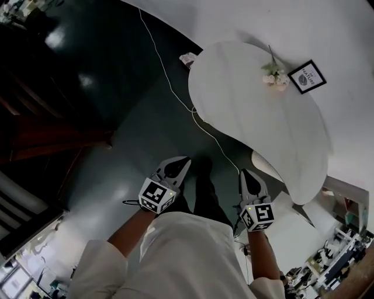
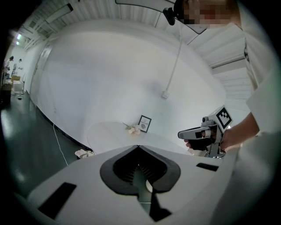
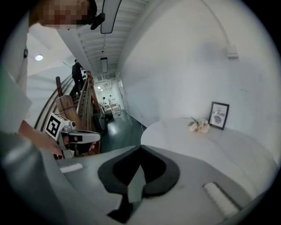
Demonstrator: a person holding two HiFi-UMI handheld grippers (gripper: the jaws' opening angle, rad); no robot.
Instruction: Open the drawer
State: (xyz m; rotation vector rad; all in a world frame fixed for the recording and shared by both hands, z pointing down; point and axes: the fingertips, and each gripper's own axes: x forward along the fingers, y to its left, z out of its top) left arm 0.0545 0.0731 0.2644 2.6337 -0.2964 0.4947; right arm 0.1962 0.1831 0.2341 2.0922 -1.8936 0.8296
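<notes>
Standing in a white shirt (image 1: pixel 187 251), the person holds both tools out low in front, and neither has anything in it. The left gripper (image 1: pixel 182 163) has its jaws pressed together, tips meeting with nothing between them. The right gripper (image 1: pixel 246 177), just beside it and a little apart, is likewise closed tight and empty. Both point ahead and somewhat downward over the dark glossy floor (image 1: pixel 117 99), where a thin white cable (image 1: pixel 169 82) trails toward the far side. Beyond the grippers stands a white table (image 1: pixel 251 117) with a rounded top, bare apart from a small bunch of pale flowers (image 1: pixel 274 76) and a framed picture (image 1: pixel 307 76) leaning by the white wall (image 1: pixel 263 17). No drawer can be made out in any view; if the table has one, it is hidden under the top's edge. The task seems to be at its very start, in the approach, with nothing yet touched. The next move likely calls for stepping closer, finding the drawer's front or handle, and spreading one pair of jaws before reaching for it.
</notes>
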